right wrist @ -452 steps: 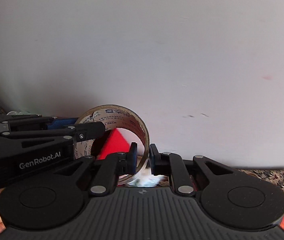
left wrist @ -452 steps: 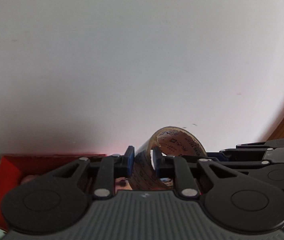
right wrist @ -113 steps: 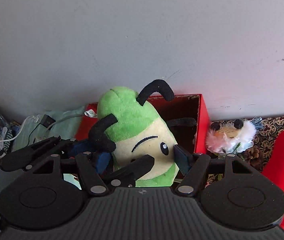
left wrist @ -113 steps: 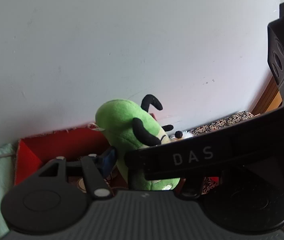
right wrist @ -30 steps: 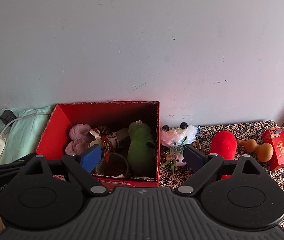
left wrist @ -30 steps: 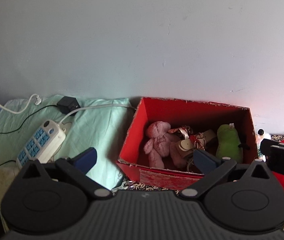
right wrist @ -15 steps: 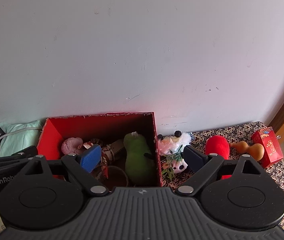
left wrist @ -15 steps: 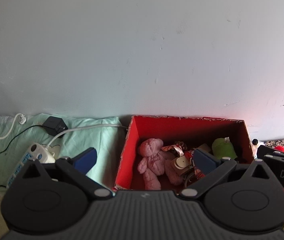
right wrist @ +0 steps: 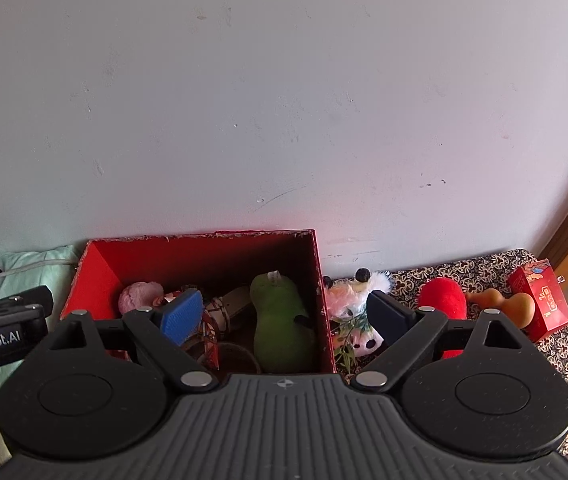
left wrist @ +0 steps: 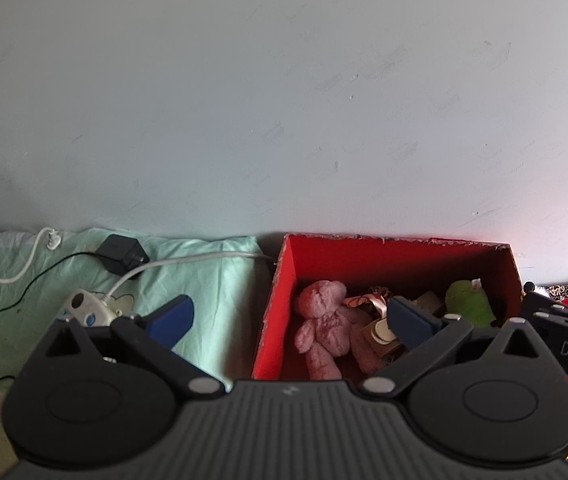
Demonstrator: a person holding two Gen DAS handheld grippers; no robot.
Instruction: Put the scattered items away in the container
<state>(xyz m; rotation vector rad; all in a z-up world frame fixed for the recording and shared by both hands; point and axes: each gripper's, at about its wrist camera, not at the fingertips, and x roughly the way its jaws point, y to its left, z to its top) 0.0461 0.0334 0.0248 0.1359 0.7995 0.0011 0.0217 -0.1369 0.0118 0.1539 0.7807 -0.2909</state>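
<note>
Two pieces of writing can be read: "DAS" on the right gripper's body where it enters the left wrist view, and "nRobot.AI" on the left gripper's body where it enters the right wrist view. The gold print on the small red packet [right wrist: 540, 298] is too small to read.

The left gripper [left wrist: 290, 318] has its jaws spread wide and holds nothing. The right gripper [right wrist: 286, 314] is also wide open and empty.

The red box [right wrist: 320, 280] stands against the wall, in front of both grippers and below them. Inside it lie a pink plush [left wrist: 324, 322], a green plush [right wrist: 278, 320] and some smaller items that I cannot tell apart. Just to the right of the box lies a white fluffy toy [right wrist: 350, 298]; further right are a red plush [right wrist: 442, 298], a gourd [right wrist: 510, 304] and the packet, all on a patterned cloth [right wrist: 564, 344]. To the left of the box, a power strip [left wrist: 84, 308] and a black adapter [left wrist: 122, 258] rest on a green cloth [left wrist: 212, 280].
</note>
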